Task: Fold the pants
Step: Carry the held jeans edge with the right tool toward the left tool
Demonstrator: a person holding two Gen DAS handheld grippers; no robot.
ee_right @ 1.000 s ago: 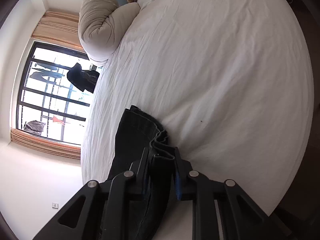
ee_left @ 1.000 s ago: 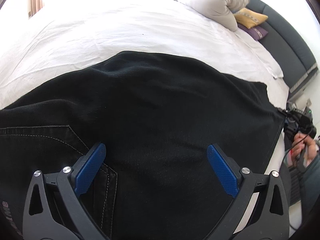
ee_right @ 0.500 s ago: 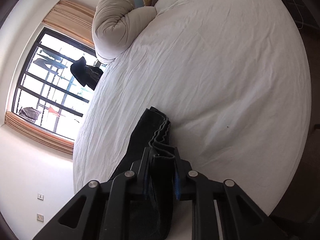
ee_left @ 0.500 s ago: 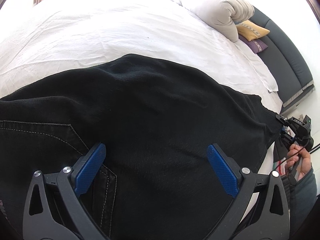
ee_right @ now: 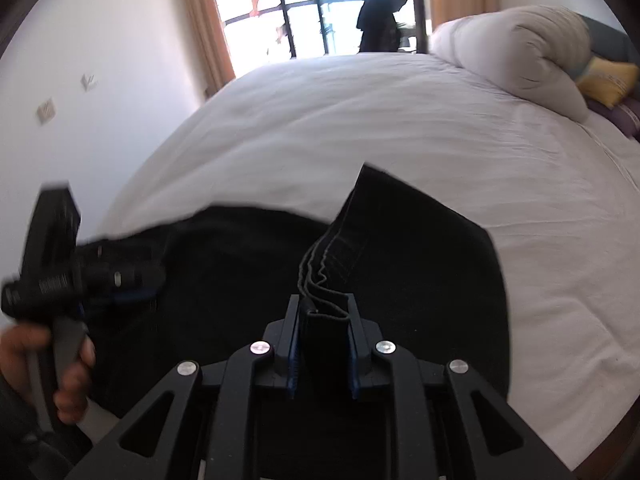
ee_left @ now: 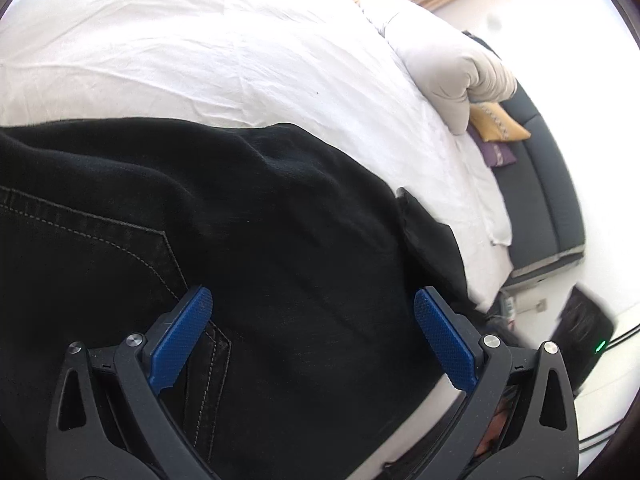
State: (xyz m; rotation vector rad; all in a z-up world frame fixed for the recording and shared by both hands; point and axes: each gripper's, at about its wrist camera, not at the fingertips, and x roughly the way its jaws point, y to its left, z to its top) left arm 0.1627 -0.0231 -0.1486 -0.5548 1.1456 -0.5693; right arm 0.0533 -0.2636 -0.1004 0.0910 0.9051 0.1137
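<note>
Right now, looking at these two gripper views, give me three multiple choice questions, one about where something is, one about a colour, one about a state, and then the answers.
1. Where do the pants lie?
A. on the white bed
B. on the floor
C. over the rolled duvet

2. What colour are the pads of the left gripper?
A. red
B. blue
C. green

3. How does the right gripper stand?
A. wide open over bare sheet
B. shut on nothing
C. shut on a bunched hem of the pants

Answers:
1. A: the black cloth spreads across the white bed, with the rolled duvet apart from it near the head end.
2. B: both textured pads show blue in the left wrist view.
3. C: stacked folds of black cloth sit pressed between its pads in the right wrist view.
</note>
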